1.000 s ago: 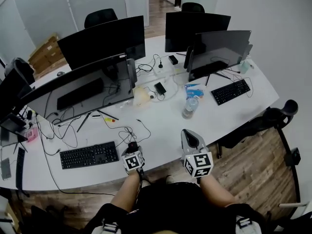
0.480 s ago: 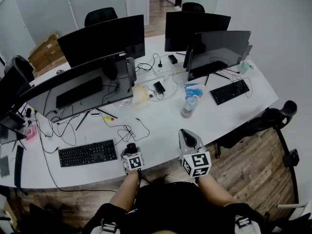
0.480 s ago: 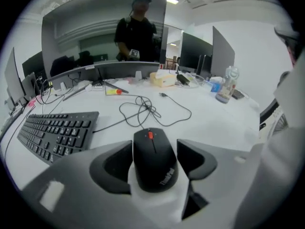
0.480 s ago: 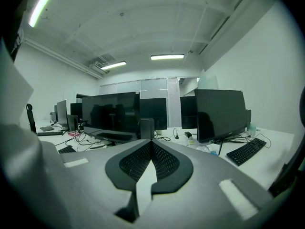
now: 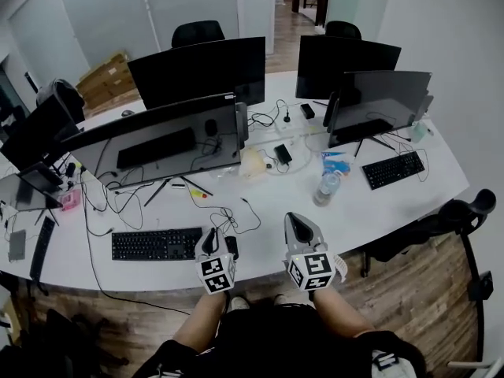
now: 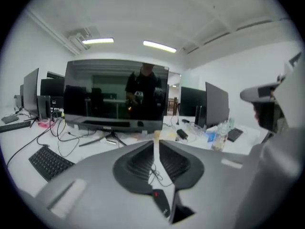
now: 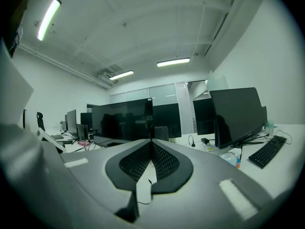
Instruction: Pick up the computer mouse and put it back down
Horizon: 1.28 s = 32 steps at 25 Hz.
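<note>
The black computer mouse (image 5: 231,247) lies on the white desk (image 5: 362,211) near its front edge, its cable running away from me. In the left gripper view the mouse (image 6: 161,203) shows far below through the slit between the jaws, with a red light on it. My left gripper (image 5: 210,241) hangs above the desk just left of the mouse. Its jaws (image 6: 156,138) are closing, only a thin gap is left, and nothing is between them. My right gripper (image 5: 296,220) hovers to the right of the mouse. In its own view the right gripper (image 7: 151,141) is shut and empty.
A black keyboard (image 5: 153,244) lies left of the mouse, with loose cables (image 5: 228,217) behind it. A water bottle (image 5: 324,187) stands ahead of the right gripper. Monitors (image 5: 169,144) line the back, a second keyboard (image 5: 392,169) lies far right, and an office chair (image 5: 465,211) stands beside the desk.
My left gripper has lifted off the desk, away from the mouse, which stays lying there. The right gripper shifted slightly. The head view has swung, so everything sits lower and further right.
</note>
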Available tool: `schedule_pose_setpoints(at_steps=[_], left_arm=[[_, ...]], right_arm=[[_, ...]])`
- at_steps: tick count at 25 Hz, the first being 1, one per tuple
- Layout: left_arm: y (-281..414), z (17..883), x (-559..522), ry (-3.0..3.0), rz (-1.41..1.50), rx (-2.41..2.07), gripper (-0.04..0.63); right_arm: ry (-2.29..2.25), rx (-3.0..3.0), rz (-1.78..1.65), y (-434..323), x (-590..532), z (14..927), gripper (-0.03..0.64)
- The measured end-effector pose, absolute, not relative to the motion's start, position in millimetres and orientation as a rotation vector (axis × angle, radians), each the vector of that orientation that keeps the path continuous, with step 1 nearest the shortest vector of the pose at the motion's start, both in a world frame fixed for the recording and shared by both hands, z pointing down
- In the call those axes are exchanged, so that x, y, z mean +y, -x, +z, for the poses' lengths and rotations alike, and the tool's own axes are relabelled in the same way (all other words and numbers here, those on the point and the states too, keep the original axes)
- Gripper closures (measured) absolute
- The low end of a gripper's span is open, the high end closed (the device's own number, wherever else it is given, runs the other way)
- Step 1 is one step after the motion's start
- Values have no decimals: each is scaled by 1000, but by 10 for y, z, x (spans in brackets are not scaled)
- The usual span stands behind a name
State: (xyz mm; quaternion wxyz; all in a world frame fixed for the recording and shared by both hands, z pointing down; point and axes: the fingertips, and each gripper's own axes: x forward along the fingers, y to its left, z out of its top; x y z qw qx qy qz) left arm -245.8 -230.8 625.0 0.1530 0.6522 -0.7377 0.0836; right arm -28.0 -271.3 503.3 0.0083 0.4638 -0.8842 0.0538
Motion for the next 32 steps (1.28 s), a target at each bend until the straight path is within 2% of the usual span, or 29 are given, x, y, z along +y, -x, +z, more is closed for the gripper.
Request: schedule_pose_setpoints(at_steps=[2, 10, 32], left_arm=[[2506, 5919, -2224, -1891, 184, -2161, 541], [2656, 5234, -1894, -1917, 163, -2278, 541], [2282, 5103, -1791, -1933, 168, -2232, 541]], right_arm=[[-1435, -2806, 173, 405, -2745, 4981, 620], [-1403, -2885, 184, 648, -2844, 4893, 620], [-1339, -2957, 164, 350, -2702, 4769, 620]])
